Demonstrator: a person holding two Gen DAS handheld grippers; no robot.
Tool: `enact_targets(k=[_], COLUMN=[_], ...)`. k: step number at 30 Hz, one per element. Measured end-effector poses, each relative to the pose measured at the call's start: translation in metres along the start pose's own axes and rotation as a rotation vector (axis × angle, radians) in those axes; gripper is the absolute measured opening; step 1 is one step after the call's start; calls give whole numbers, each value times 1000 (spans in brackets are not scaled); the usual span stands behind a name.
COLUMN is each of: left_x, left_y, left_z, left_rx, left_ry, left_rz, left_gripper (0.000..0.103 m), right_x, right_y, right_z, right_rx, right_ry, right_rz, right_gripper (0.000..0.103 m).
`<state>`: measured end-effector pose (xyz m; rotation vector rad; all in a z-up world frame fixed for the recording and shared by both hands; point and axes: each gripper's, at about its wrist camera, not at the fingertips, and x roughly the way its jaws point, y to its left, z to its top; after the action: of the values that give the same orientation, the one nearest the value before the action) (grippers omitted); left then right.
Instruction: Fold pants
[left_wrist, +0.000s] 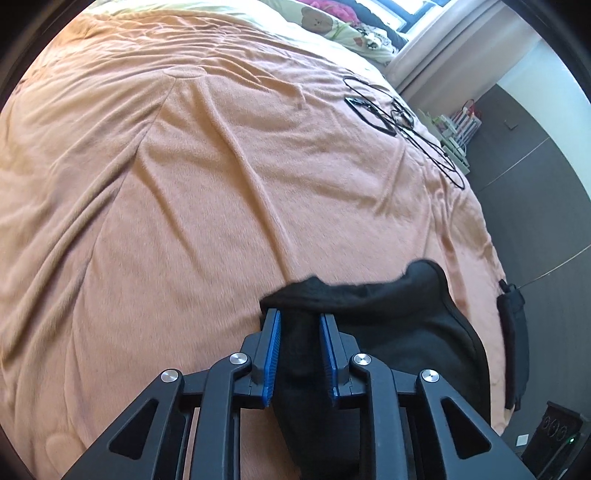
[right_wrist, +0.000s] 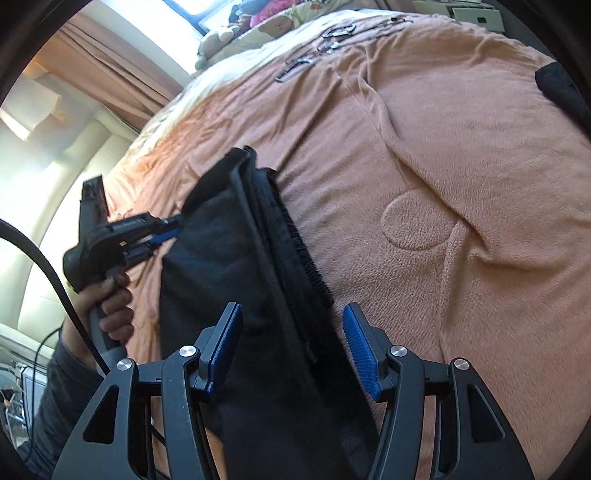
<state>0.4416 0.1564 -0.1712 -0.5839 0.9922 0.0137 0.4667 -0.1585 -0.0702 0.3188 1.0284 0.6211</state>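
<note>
**Operator:** Starting on my left. My left gripper (left_wrist: 298, 325) has its blue-padded jaws set apart, with a fold of the black, soft fabric pants (left_wrist: 388, 332) bunched between them. In its own view I cannot see the pads pressing the cloth, so I cannot tell whether it is truly pinched or only straddled. From the right wrist view the same tool (right_wrist: 173, 230) looks drawn close at the pants' edge, but it's small and blurred there.

**Spotter:** Where do the pants lie overall?

**Operator:** On the orange fleece blanket (left_wrist: 184, 184) covering the bed, near its close edge. In the right view the pants (right_wrist: 236, 258) run as a long, narrow dark stack away from me, with a gathered, ribbed elastic band (right_wrist: 303, 254) along the right side.

**Spotter:** And your right tool?

**Operator:** My right gripper (right_wrist: 291, 321) is released, its jaws wide and straddling the near end of the pants, and neither pad seems to be pressing on the cloth.

**Spotter:** How will it handle?

**Operator:** I judge it light and limp. It should drape and sag wherever unsupported, and the fleece underneath will likely drag on it. I'd take hold at the layered edges or the thick elastic band, where the stack gives the pads something firm. A single loose layer could slip out and spoil the fold.
</note>
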Motion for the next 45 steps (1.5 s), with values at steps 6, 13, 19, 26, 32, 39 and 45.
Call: enact_targets(k=[6, 13, 19, 26, 32, 39, 45], left_x=[8, 3, -9, -29, -38, -46, -46], left_y=[3, 14, 20, 16, 9, 6, 5], left_z=[18, 27, 5, -35, -63, -88, -110], left_rx=[10, -24, -50, -68, -83, -117, -158], left_ry=[-14, -36, 19, 43, 65, 72, 91], left_rz=[16, 8, -21, -74, -113, -160, -206], left_gripper=[21, 21, 24, 53, 53, 54, 54], right_x=[7, -7, -15, -1, -20, -2, 15], right_y=[-6, -7, -8, -23, -15, -12, -14], right_z=[-2, -1, 10, 7, 8, 16, 18], right_rx=[17, 11, -7, 32, 11, -21, -31], right_ry=[19, -2, -35, 22, -19, 6, 34], right_rz=[-4, 8, 17, -13, 60, 93, 94], right_gripper=[55, 54, 54, 35, 35, 52, 52])
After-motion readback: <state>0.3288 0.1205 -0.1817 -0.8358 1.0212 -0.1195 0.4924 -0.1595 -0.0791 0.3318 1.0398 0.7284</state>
